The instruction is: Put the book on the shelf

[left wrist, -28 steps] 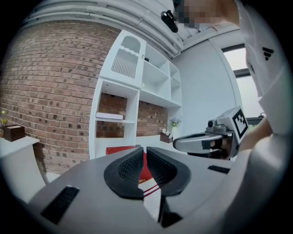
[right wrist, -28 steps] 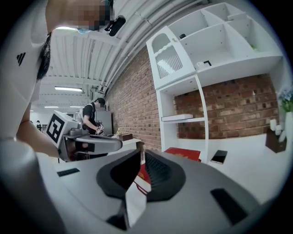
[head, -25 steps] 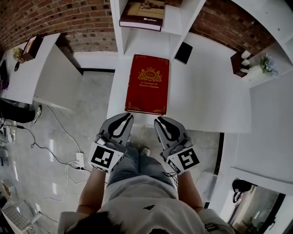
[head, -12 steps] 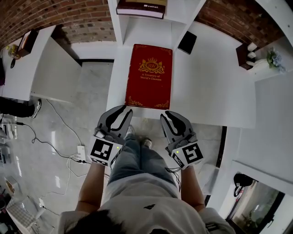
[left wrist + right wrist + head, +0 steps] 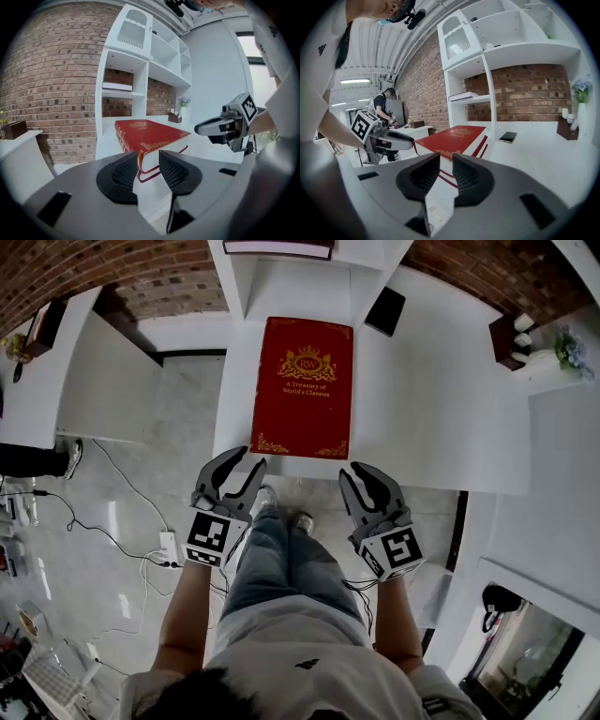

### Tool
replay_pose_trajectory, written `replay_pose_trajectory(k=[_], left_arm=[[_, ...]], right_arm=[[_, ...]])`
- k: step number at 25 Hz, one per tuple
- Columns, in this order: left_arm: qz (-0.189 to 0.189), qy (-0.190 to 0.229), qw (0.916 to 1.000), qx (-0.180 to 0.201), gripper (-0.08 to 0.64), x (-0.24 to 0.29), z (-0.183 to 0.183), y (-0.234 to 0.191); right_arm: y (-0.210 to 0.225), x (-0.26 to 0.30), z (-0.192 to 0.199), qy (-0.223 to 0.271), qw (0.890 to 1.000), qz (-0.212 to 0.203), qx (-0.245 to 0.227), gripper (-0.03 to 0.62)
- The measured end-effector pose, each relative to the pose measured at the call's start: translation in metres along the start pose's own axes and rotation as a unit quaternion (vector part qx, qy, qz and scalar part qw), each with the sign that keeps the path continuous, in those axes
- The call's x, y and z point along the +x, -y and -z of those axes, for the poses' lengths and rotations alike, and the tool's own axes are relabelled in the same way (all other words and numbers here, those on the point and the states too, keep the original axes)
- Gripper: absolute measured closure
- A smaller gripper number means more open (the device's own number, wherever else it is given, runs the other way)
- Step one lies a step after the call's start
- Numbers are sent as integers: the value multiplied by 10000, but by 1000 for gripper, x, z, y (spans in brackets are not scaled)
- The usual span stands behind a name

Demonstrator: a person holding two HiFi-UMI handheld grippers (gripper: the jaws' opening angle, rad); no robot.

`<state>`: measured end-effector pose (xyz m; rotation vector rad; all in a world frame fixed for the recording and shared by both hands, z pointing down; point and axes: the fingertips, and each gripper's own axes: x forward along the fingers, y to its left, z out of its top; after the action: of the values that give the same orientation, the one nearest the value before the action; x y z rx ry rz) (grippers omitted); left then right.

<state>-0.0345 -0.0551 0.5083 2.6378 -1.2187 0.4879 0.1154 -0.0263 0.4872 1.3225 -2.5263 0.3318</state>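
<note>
Red book (image 5: 302,387) flat on table (image 5: 422,418), phone (image 5: 385,311) beside; left gripper (image 5: 251,462), right gripper (image 5: 352,471) fingers just opening, empty.

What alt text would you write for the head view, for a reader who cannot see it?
A red book lies flat on a white table, in front of a white shelf. The left gripper and right gripper, jaws just opening with nothing clamped between them, point at its near corners.

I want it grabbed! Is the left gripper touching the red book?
Cannot tell. In the left gripper view the left gripper frames a corner of the red book between open jaws; no plain gap or contact.
</note>
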Motion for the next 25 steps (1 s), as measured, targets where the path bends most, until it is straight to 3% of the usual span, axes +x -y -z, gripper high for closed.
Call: replay_pose_trajectory(k=[9,25], left_arm=[[115,-59,9998,135,399,13,11,-5],[510,-65,9984,234,356,28,19,-1]], right_arm=[[10,10,23,-277,9996,-35,28,487],[7,44,30,-537,9968,-389,-439,411]])
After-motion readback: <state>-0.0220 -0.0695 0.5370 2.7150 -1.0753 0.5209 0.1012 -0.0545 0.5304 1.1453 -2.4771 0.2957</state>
